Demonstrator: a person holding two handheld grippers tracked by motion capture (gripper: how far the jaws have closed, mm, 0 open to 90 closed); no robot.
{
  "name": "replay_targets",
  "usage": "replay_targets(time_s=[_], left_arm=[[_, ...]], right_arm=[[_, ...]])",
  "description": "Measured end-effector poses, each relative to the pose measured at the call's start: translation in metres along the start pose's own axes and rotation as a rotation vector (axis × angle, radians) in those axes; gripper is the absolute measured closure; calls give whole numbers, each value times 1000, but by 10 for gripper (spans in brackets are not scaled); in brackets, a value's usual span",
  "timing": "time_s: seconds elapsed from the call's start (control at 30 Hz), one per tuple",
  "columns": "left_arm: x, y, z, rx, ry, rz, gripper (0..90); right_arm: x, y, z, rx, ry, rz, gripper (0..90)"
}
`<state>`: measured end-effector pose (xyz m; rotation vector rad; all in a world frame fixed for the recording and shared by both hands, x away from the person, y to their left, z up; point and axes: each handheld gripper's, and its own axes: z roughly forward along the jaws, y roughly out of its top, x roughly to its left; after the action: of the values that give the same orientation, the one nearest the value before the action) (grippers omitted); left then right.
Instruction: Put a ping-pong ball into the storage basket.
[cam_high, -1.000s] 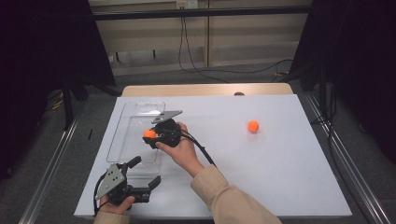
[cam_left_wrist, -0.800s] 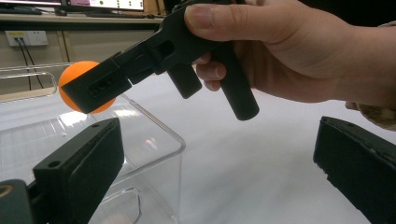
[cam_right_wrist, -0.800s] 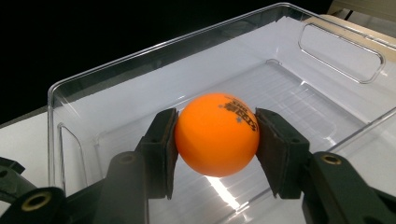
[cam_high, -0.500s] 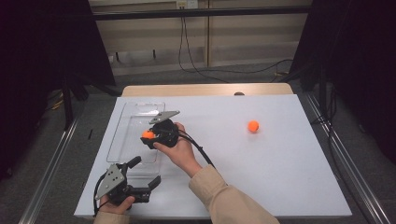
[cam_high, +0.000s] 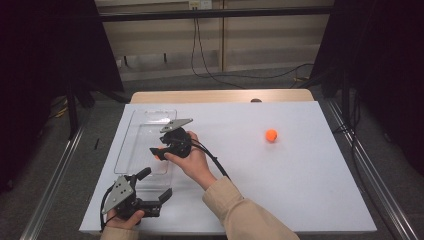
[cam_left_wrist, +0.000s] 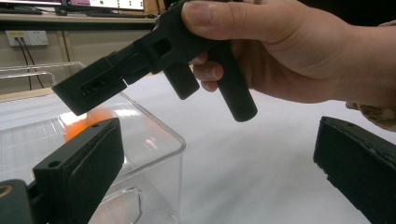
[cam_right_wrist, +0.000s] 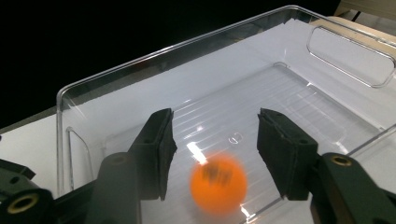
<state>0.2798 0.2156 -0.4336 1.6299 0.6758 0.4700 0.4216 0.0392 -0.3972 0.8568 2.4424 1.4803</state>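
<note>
A person at a white table works a handheld gripper in each hand, seen from the high view. At the centre left of that frame the right gripper hangs over a clear plastic bin, its jaws having just been opening; in the right gripper view, an orange ball shows blurred in the lower middle of the frame, between the two black pads but touching neither, with the bin's ribbed floor behind it. The ball thus sits free inside the bin, near the end closest to the person. At the lower left of the high view the left gripper lies low by the table's near edge, just beside the bin's near corner, its jaws standing wide apart with nothing between them. In the left gripper view the right hand fills the upper right, wrapped round its tool, with an orange glow behind the bin's wall at centre left. A second orange ball rests alone on the table at the centre right of the high view, well apart from both hands.
</note>
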Motion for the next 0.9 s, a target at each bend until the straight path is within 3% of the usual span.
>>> replay_targets(time_s=[0.13, 0.37, 0.67, 0.9], left_arm=[[0, 0, 0, 0, 1, 2, 16], [0, 0, -1, 0, 2, 5, 16], [0, 0, -1, 0, 3, 6, 16], [0, 1, -1, 2, 3, 13, 16]], right_arm=[[0, 0, -2, 6, -17, -12, 388], [-2, 3, -8, -6, -29, -5, 321], [-5, 4, -16, -4, -37, 18, 163], [-9, -1, -25, -16, -62, 21, 131]])
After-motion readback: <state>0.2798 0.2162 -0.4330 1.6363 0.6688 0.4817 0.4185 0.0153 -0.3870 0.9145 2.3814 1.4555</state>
